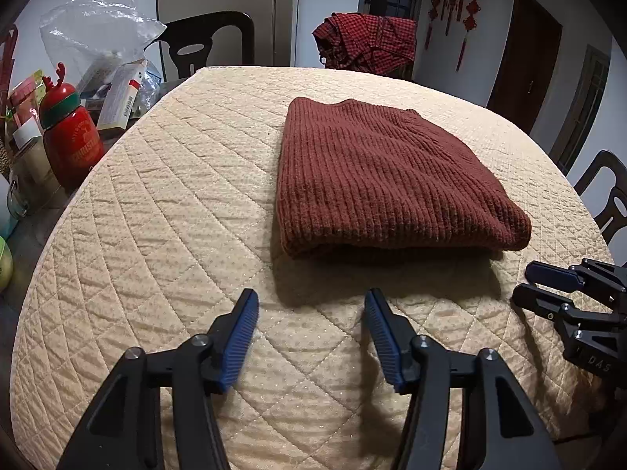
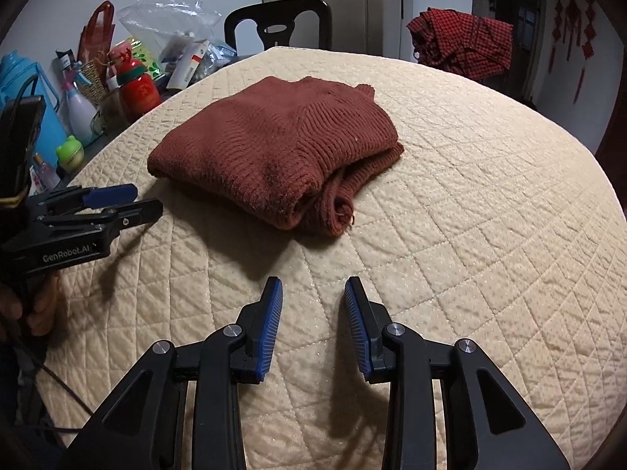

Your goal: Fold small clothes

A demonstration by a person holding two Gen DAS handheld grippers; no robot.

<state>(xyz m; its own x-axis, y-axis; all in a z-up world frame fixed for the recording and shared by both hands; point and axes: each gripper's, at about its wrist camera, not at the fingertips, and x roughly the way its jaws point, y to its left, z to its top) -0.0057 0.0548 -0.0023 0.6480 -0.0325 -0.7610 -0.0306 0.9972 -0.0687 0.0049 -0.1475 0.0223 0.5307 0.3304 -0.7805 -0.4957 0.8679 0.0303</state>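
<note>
On the quilted table (image 1: 164,203) the folded rust sweater (image 1: 376,176) lies toward the far edge, touching neither claw, my left gripper (image 1: 311,305) and right gripper (image 2: 313,293) both spread empty near the front edge, while the clear plastic bag (image 1: 98,31) holds boxes I cannot identify.

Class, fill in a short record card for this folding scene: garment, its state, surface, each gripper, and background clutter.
garment: rust-brown knit sweater
state: folded into a compact stack, lying flat, untouched
surface: cream quilted table cover
left gripper: open, empty, short of the sweater
right gripper: open, empty, short of the sweater
clutter: red reindeer bottle, red checked cloth on a far chair
</note>
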